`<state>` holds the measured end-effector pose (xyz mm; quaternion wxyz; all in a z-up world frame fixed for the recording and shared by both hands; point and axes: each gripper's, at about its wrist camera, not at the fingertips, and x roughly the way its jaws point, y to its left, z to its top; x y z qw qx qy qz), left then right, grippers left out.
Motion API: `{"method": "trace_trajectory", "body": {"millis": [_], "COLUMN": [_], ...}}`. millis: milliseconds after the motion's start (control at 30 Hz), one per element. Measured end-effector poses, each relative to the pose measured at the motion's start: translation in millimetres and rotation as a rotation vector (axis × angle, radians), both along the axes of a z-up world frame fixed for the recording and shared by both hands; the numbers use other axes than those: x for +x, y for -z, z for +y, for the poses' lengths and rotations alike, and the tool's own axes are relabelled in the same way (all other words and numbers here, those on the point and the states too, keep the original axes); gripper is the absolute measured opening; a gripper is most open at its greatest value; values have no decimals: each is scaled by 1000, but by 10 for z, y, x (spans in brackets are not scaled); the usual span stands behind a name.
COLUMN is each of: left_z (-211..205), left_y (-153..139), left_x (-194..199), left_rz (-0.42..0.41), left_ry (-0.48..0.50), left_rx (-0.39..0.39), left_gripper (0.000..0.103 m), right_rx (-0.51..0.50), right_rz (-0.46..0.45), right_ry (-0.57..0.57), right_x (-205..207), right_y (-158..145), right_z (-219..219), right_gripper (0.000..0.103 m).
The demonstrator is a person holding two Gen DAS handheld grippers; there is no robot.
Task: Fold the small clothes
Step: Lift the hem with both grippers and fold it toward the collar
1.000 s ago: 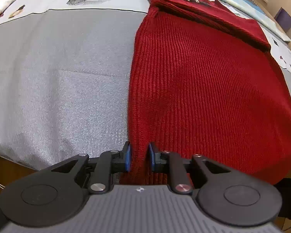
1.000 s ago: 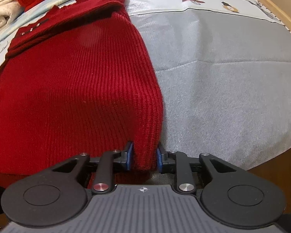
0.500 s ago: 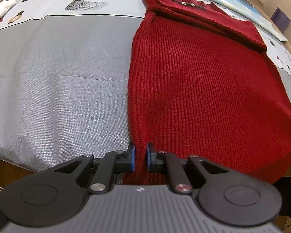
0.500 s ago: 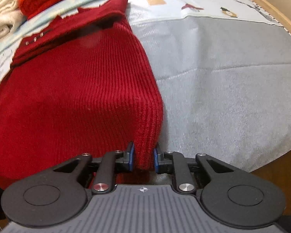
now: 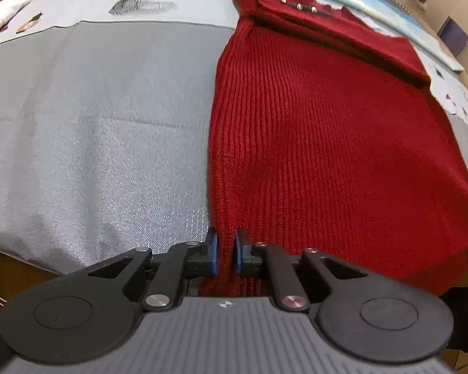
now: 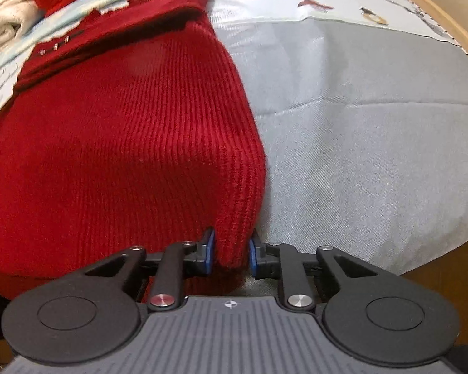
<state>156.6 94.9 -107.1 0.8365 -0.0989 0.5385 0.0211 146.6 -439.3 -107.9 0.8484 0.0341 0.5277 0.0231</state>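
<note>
Red knit sweater [image 5: 321,143] lies flat on grey-covered counter [image 5: 93,131], sleeves tucked. Left tool [image 5: 224,254] clenched on near-left hem corner, right tool [image 6: 231,251] clenched on near-right corner. Lift both evenly, carry hem toward collar, keep edges aligned.

Grey cloth [image 5: 93,131] over wooden table [image 6: 446,268]

Sweater [image 5: 321,143] red, ribbed; cloth [image 5: 93,143] grey, stag-print border; claw pads blue.

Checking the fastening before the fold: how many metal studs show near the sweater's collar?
3 studs, in a short row on the folded collar band at the red sweater's far end; others may be hidden.
</note>
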Motion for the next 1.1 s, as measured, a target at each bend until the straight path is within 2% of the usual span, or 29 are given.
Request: {"method": "trace_trajectory", "body": {"millis": [133, 300, 433, 667, 767, 867, 967, 1100], "left_z": [17, 39, 112, 326, 417, 469, 508, 648], "left_y": [-234, -702, -1028, -1544, -1610, -1571, -1465, -1331], "left_x": [-87, -230, -434, -987, -1083, -921, -587, 8], "left_rz": [-60, -164, -222, -301, -311, -299, -288, -267], "left_ry": [8, 46, 67, 73, 48, 40, 31, 27], "left_rx": [-49, -120, -165, -269, -315, -293, -273, -246], "left_gripper": [10, 9, 8, 7, 7, 7, 7, 7], "right_rx": [78, 236, 313, 462, 479, 478, 451, 381], "right_rz": [-80, -235, -346, -408, -436, -433, -406, -388], "right_ry": [25, -2, -11, 2, -14, 16, 33, -20], "right_x": [-93, -301, -492, -979, -1175, -1118, -835, -289], "right_y": [-253, -835, -1248, -1618, -1734, -1760, -1679, -1587], "right_z": [-71, -180, -263, -488, -597, -727, -750, -581], "right_gripper": [20, 19, 19, 18, 18, 18, 18, 18]}}
